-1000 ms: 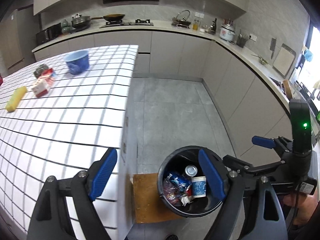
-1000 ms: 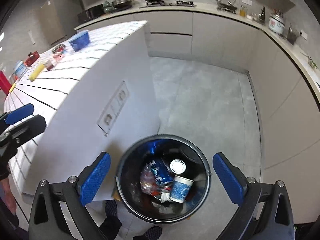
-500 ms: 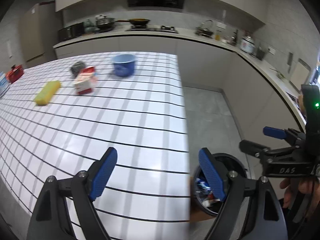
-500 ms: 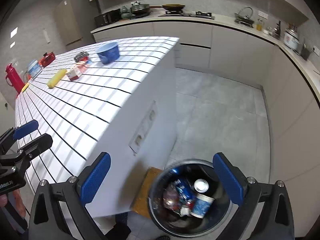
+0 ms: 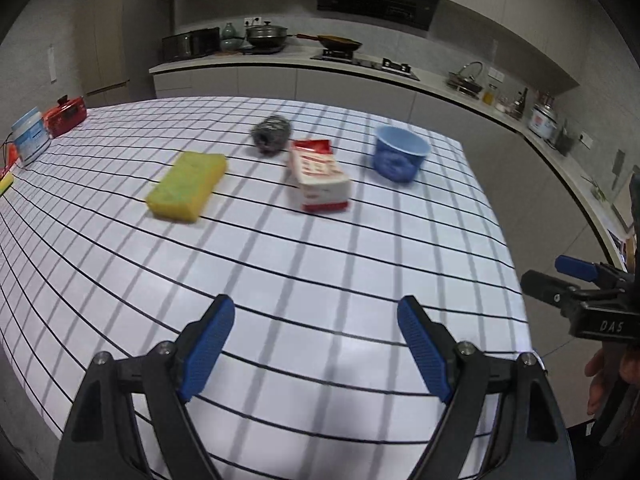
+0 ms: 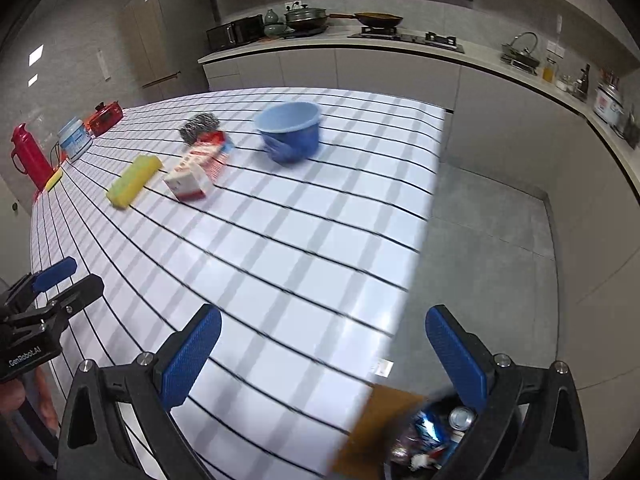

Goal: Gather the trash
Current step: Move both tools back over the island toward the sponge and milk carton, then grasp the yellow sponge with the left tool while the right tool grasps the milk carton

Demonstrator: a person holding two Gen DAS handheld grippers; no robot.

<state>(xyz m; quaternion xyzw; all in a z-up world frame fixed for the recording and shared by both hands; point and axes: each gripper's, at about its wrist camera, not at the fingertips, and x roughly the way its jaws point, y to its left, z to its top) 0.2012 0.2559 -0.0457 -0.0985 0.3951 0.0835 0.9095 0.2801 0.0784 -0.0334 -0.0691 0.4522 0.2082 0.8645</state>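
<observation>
On the white gridded table (image 5: 320, 264) lie a red-and-white carton (image 5: 320, 178), a blue cup (image 5: 400, 156), a yellow sponge (image 5: 186, 184) and a steel scourer (image 5: 272, 134). They also show in the right wrist view: carton (image 6: 196, 176), cup (image 6: 290, 130), sponge (image 6: 134, 180), scourer (image 6: 198, 126). My left gripper (image 5: 316, 348) is open and empty over the near table edge. My right gripper (image 6: 332, 360) is open and empty over the table's right edge. The black trash bin (image 6: 432, 440) with wrappers and a can sits on the floor below it.
A red flask (image 6: 28, 156), a white-blue tub (image 6: 74, 138) and a red box (image 6: 106, 114) stand at the table's far left. Kitchen counters with pots (image 5: 266, 36) run along the back and right. A brown board (image 6: 380, 420) lies by the bin.
Both grippers have swung up and left from over the bin toward the table. The table items are now nearer and more central. Both grippers stay open and empty.
</observation>
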